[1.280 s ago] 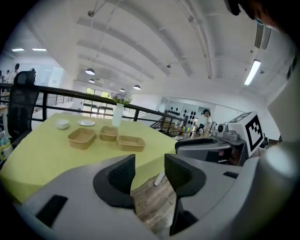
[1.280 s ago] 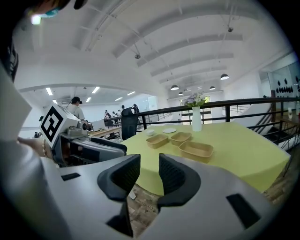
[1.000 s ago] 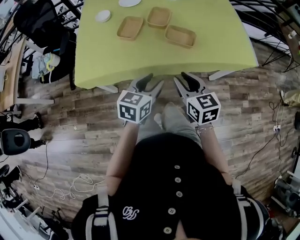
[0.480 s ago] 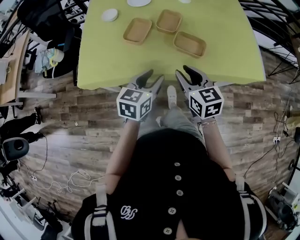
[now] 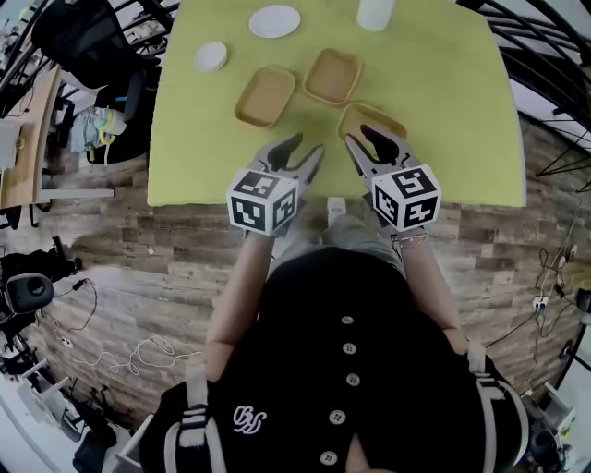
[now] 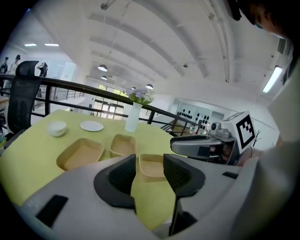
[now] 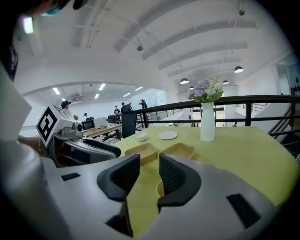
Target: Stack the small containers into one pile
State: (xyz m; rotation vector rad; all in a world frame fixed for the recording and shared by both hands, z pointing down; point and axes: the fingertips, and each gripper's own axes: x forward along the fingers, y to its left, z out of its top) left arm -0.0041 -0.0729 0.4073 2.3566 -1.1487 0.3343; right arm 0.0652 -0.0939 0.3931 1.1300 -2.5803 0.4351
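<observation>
Three tan containers lie on the yellow-green table (image 5: 185, 139): a left one (image 5: 265, 96), a middle one (image 5: 332, 76) and a near right one (image 5: 383, 120). My left gripper (image 5: 303, 153) hovers over the table's near edge, just short of the left container. Its jaws have just closed slightly but stay open, with nothing between them. My right gripper (image 5: 366, 143) is open too and covers part of the near right container. In the left gripper view that near container (image 6: 151, 165) shows beyond the open gripper (image 6: 150, 174). In the right gripper view it (image 7: 160, 188) peeks out behind the right jaw.
A white bowl (image 5: 211, 56), a white plate (image 5: 274, 20) and a white vase (image 5: 376, 11) with flowers (image 7: 206, 90) stand farther back on the table. A black railing (image 7: 243, 101) runs behind the table. An office chair (image 5: 88, 46) stands at the left, and wood flooring lies below.
Both grippers have moved forward together, from above the floor in front of the table to over its near edge, close to the containers.
</observation>
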